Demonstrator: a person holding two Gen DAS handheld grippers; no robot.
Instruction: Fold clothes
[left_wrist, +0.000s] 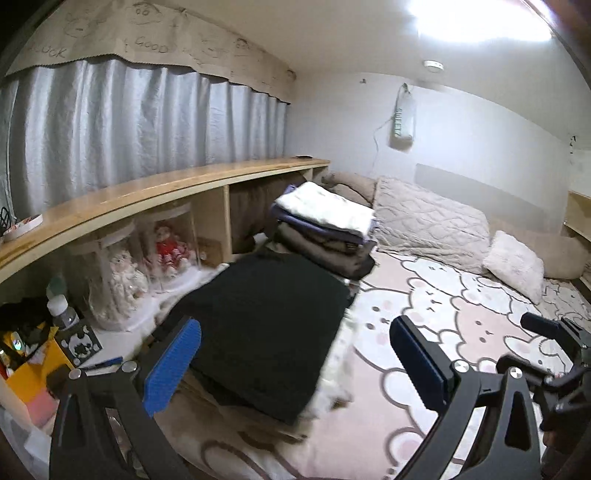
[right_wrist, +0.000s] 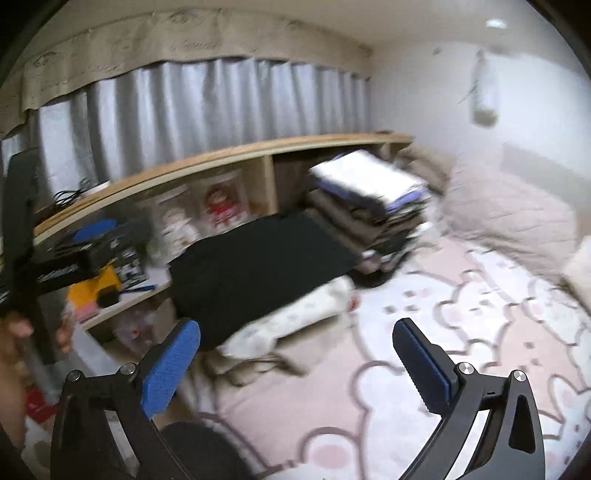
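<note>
Left wrist view. The left gripper (left_wrist: 295, 354) is hovering above the bed with its blue-padded fingers (left_wrist: 173, 363) standing wide apart and nothing between them. Ahead of it the folded black fabric garment (left_wrist: 266, 328) is lying flat as a rectangular slab on top of a pale patterned folded cloth (left_wrist: 338, 354), which is peeking out along its right edge. Behind it a taller stack of folded clothes in white, purple and brown (left_wrist: 325, 229) is sitting beside the long wooden shelf unit (left_wrist: 166, 184). The black garment is looking soft, light and limp: it will probably sag if lifted by one corner, so a pinch on two edges, one per gripper, appears the safer hold. The pink-and-white bear-print bedspread (left_wrist: 424, 314) is forming a soft, yielding work surface. Grey pleated curtains (left_wrist: 129, 122), two dolls in clear cases (left_wrist: 147, 258) and a quilted beige pillow (left_wrist: 428, 218) are filling the small room.

Right wrist view. The right gripper (right_wrist: 295, 358) is likewise standing fully spread and empty above the bedspread (right_wrist: 461, 332). The black garment (right_wrist: 258, 266) is lying further ahead, well apart from the pads. At left, a hand (right_wrist: 14, 332) is holding the other gripper's dark frame. The frame is blurred, so finer cloth detail cannot be told.
</note>
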